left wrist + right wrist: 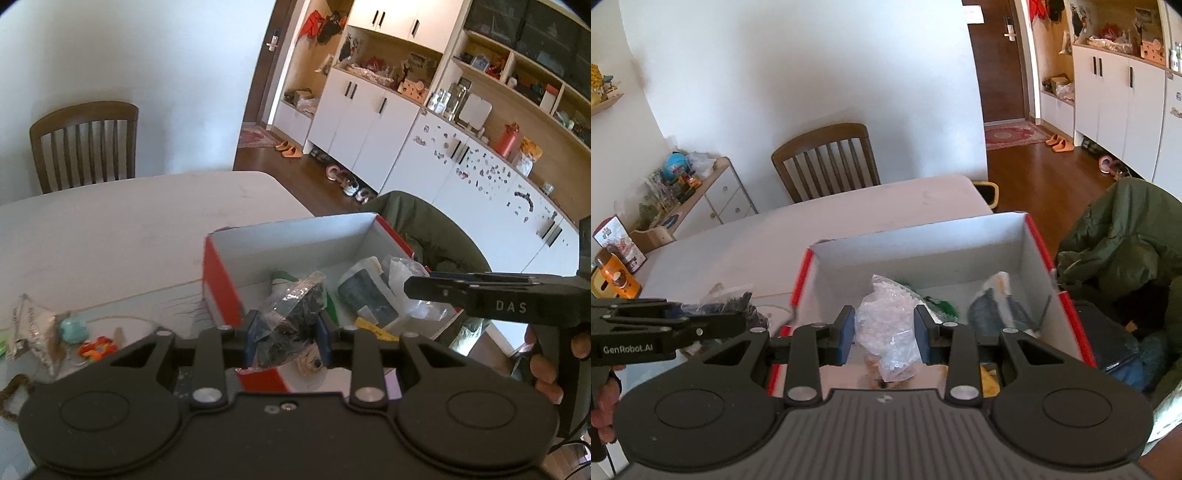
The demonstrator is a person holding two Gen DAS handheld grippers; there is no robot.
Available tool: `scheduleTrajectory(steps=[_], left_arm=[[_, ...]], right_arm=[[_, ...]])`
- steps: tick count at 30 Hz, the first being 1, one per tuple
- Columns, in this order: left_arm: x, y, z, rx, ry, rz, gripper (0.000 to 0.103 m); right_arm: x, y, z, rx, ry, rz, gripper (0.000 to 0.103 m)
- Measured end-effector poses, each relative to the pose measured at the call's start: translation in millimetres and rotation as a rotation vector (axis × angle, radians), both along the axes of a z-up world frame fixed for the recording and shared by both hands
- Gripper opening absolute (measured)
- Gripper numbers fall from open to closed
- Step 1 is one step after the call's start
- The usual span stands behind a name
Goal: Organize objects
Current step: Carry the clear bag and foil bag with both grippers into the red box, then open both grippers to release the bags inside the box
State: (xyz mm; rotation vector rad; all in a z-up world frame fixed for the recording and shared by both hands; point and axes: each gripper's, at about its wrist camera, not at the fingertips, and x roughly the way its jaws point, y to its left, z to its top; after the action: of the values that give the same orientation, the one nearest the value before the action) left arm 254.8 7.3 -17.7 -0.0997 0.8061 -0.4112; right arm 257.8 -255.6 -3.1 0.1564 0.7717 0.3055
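Observation:
A red box with a white inside [221, 280] [1030, 243] stands on the pale table. My left gripper [286, 332] is shut on a clear bag of dark pieces [291, 310], held over the box's near left corner. My right gripper [884, 328] is shut on a clear bag of white beads [890, 332], held over the box's inside. In the box lie a dark packet in plastic [369, 295] [993, 310], a green and white item [284, 278] [942, 306] and a yellow piece [373, 328]. The right gripper's body [491, 295] reaches in from the right.
Left of the box lie a silver wrapper [29, 325], a teal piece [74, 330] and an orange flower toy [98, 347]. A wooden chair [827, 158] stands behind the table. A green jacket [1126, 236] hangs right of the box. Jars [617, 273] stand at the table's left edge.

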Motion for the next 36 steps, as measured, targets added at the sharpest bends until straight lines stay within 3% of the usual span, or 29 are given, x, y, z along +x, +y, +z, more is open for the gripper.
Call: scheduleTrajectory(steps=[21,26,36], left_arm=[[66.7,-103.9,-53.4,0.098,0.133,-0.068,0.03],[81.7,-119.7,-71.3,0.122,0.18,-0.073,0.03],[101.3,-140.9,-100.4,0.186,0.259,-0.102,0.029]], right_arm=[[37.4,-34.1,-65.7,-0.149,0.111,0.131,0.033],[37.0,-32.8,-73.1,-0.204,0.108,0.187,0.033],[44.1,-38.5,-79.7,-0.205,0.123,0.218,0.034]])
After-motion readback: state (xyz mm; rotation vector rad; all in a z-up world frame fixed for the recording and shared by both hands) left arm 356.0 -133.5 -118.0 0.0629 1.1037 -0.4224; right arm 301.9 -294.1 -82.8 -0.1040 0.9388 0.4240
